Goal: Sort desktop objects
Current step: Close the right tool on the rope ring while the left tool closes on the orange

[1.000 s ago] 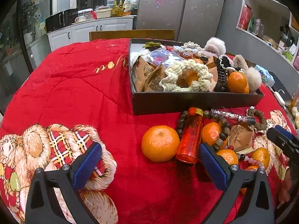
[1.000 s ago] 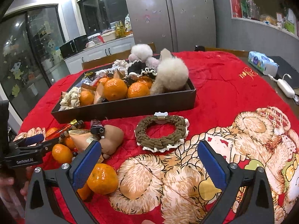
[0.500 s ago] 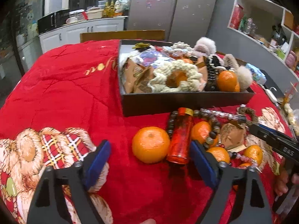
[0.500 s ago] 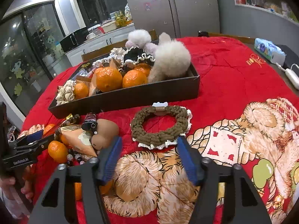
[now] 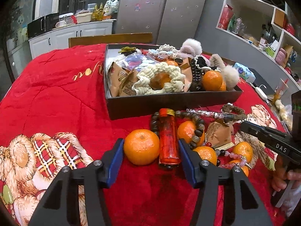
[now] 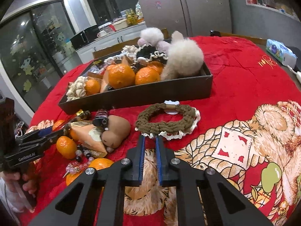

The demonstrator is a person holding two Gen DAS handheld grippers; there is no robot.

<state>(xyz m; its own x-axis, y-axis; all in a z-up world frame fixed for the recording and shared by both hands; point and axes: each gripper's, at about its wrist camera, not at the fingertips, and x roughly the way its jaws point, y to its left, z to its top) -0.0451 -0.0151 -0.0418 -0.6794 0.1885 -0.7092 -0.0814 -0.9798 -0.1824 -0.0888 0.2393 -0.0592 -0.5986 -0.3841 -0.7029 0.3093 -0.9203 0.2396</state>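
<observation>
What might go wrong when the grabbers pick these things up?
1. The left gripper has its jaws closing with both the orange and the red bottle between them. Squeezed together, the round orange may pop out and roll off.
2. The right gripper has its jaws shut, seemingly on just the lace edge of the brown scrunchie. Such a thin pinch might slip when lifted.

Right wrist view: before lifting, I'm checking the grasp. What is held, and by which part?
The right gripper appears to pinch the brown scrunchie by its near, lace-trimmed edge.
</observation>
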